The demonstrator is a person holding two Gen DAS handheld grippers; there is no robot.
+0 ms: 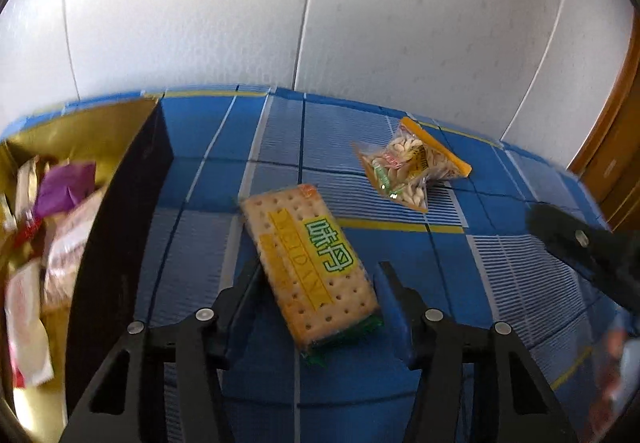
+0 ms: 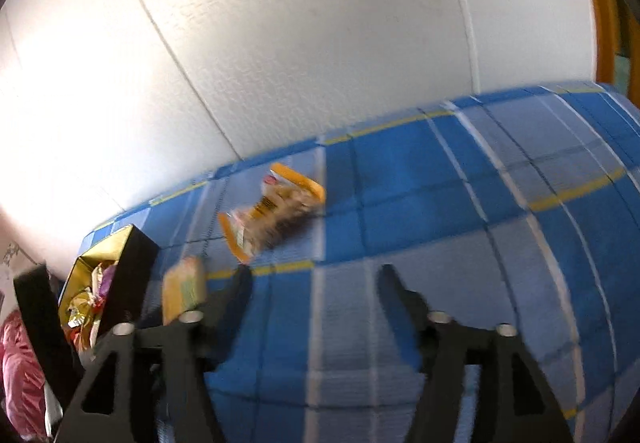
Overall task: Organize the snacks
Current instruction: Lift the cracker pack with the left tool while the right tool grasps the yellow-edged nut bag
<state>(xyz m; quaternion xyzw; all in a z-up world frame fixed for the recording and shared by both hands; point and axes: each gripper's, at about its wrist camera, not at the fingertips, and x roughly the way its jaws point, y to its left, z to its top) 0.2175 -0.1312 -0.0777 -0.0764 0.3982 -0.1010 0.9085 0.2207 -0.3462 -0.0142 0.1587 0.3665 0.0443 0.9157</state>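
Blue plaid cloth (image 1: 400,131) against a white wall (image 1: 360,11).
Left gripper (image 1: 316,275) straddles the cracker packet (image 1: 312,263) (jaws apart, unpressed); right gripper (image 2: 316,279) gapes empty over bare cloth.

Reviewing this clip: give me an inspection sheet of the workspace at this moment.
Surface: blue plaid cloth.
Job's things: cracker packet flat on the cloth; seed bag beyond it; black box, gold inside, holding wrapped snacks.
Clutter: nothing seen.
Grippers: left gripper open, fingers astride the cracker packet, pads not pressing; right gripper open, empty.
Cables: nothing seen.
Surroundings: white panelled wall; wooden frame at right.
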